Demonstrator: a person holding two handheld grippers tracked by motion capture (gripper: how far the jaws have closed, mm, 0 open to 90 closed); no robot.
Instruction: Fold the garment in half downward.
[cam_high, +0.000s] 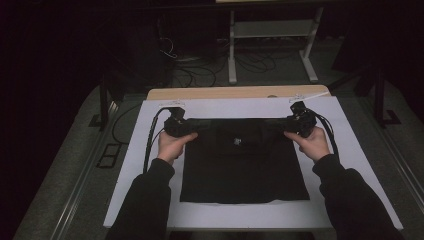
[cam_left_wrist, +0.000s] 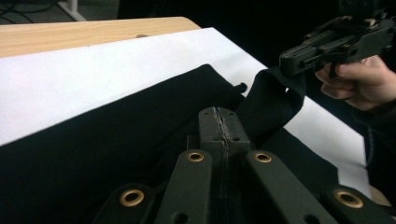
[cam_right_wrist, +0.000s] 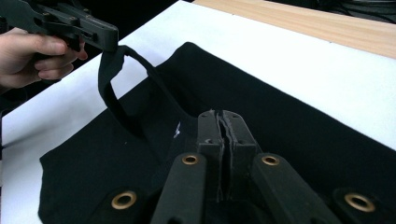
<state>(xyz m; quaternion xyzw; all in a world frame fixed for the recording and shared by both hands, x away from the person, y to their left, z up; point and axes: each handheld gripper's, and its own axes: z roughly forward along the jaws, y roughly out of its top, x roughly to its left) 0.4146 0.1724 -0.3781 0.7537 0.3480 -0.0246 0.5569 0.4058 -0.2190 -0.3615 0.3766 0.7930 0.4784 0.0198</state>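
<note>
Garment (cam_high: 244, 165) in both clenched claws

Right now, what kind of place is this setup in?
Probably a lab or workshop recording station, not a home. A white sheet covers a wooden table, loose cables trail over the carpeted floor behind, and a metal stand is at the back. A black garment lies on the sheet.

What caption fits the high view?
Two hand-held grippers, left gripper and right gripper, pinch a black garment on a white sheet.

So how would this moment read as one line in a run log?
left gripper: shut on garment strap | right gripper: shut on other strap | garment: black, on white sheet, top edge lifted
</note>
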